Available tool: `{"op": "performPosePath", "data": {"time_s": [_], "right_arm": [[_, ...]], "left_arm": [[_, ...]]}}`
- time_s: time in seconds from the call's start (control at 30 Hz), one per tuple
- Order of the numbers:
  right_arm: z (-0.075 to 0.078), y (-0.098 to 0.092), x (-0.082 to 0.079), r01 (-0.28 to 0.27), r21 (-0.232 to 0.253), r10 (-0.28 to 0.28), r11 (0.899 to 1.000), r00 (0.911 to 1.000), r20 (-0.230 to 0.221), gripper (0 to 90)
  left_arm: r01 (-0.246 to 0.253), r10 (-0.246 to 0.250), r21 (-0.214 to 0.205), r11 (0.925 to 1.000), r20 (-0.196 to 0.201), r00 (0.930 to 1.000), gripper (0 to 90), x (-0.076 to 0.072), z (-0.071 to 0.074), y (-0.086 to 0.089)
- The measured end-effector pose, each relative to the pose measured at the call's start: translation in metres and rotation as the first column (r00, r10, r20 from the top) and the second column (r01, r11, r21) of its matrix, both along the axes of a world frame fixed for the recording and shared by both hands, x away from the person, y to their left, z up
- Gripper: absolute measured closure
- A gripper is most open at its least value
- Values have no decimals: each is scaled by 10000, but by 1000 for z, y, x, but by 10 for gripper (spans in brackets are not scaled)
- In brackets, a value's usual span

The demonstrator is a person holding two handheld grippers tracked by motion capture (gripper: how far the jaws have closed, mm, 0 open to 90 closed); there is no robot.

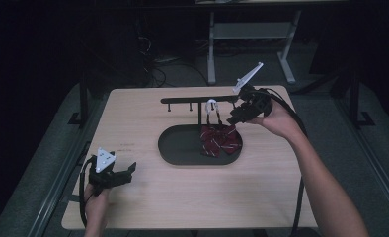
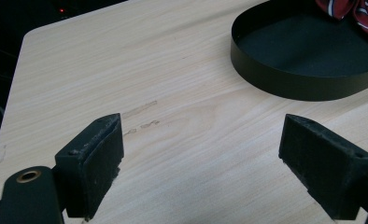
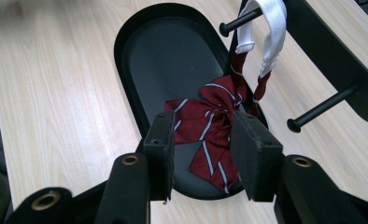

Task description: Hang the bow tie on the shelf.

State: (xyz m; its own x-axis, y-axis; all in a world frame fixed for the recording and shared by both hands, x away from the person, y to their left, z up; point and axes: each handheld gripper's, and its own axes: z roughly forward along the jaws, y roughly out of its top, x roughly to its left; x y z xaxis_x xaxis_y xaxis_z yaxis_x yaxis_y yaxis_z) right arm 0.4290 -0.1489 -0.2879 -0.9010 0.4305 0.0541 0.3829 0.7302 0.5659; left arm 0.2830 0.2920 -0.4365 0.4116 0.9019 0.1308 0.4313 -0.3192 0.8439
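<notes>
1. The table [image 1: 148,197] was a pale wood surface carrying the whole set-up; its near left part lay bare, which gave the idle hand a place to wait clear of the work.

2. The black oval tray [image 1: 175,148] sat at mid-table as the base of the stand, so that whatever hung above would drop into it and not onto the wood.

3. The rack bar [image 1: 197,100], with its short pegs, stood level above the tray on a thin post, high enough for a hung item to dangle freely.

4. The bow tie [image 3: 205,126], dark red with pale stripes, hung by its white strap [image 3: 271,32] looped over one peg. Its bow reached down into the right end of the tray; whether it touched the tray floor could not be determined.

5. The right gripper [image 3: 203,154] was held just beside the bar, aimed down at the bow. Its jaws stood apart with the bow seen between them but not pressed, consistent with a release once the strap took the weight.

6. The left gripper [image 2: 201,154] waited low over bare table near the front left corner, jaws wide and empty, well apart from the tray.
</notes>
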Motion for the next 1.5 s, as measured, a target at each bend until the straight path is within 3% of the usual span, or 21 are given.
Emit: {"op": "performPosePath", "data": {"time_s": [0.73, 1.5], "right_arm": [[-5, -14, -12, 364, 321, -361, 9988, 9993, -123, 512], [-15, -27, -26, 298, 541, -291, 9981, 9995, -149, 479]], "left_arm": [[2, -2, 15, 10000, -3, 10000, 135, 0, 0, 0], [9, -9, 51, 10000, -19, 10000, 135, 0, 0, 0]]}}
